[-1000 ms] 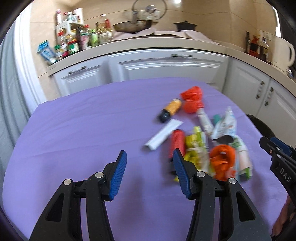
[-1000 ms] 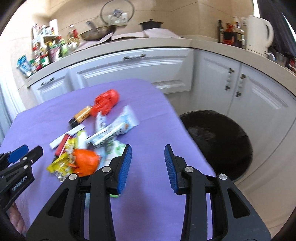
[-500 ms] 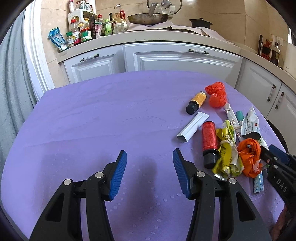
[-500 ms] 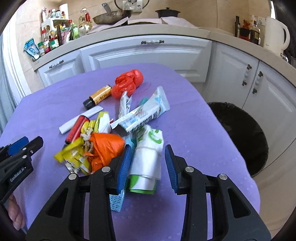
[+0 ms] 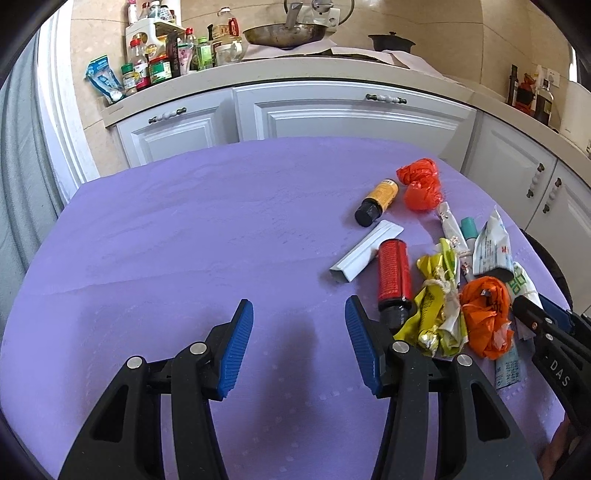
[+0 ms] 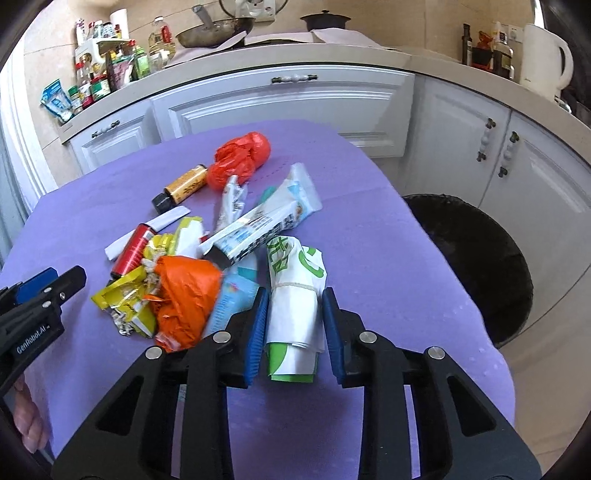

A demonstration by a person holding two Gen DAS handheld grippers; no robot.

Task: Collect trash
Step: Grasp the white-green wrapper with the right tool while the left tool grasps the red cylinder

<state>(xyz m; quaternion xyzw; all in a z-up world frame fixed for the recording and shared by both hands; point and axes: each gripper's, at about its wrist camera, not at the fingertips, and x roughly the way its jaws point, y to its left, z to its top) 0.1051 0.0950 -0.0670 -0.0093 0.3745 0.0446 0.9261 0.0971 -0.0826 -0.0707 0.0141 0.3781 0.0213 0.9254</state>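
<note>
Currently left gripper [image 5: 299,343] sits open and empty over the purple tablecloth [image 5: 184,240] beside the trash pile [image 5: 443,295]; right gripper [image 6: 293,325] straddles the green-white rolled bag [image 6: 295,295], jaws not clearly clamped, so soft plastic could slip or snag the blue packet [image 6: 232,295].

A table covered in a purple dimpled cloth [image 5: 192,229] stands in a kitchen. Behind it, white panelled cabinets [image 5: 332,118] with small dark-and-white handles curve along under a cream countertop [image 6: 332,55]. The wall behind is beige stone tile [image 5: 461,29]. A cluster of bottles and jars [image 5: 162,55] crowds the counter's left end, a metal frying pan [image 5: 284,33] sits further along, and a white electric kettle [image 6: 543,62] stands at the right. Daylight falls evenly.
</note>
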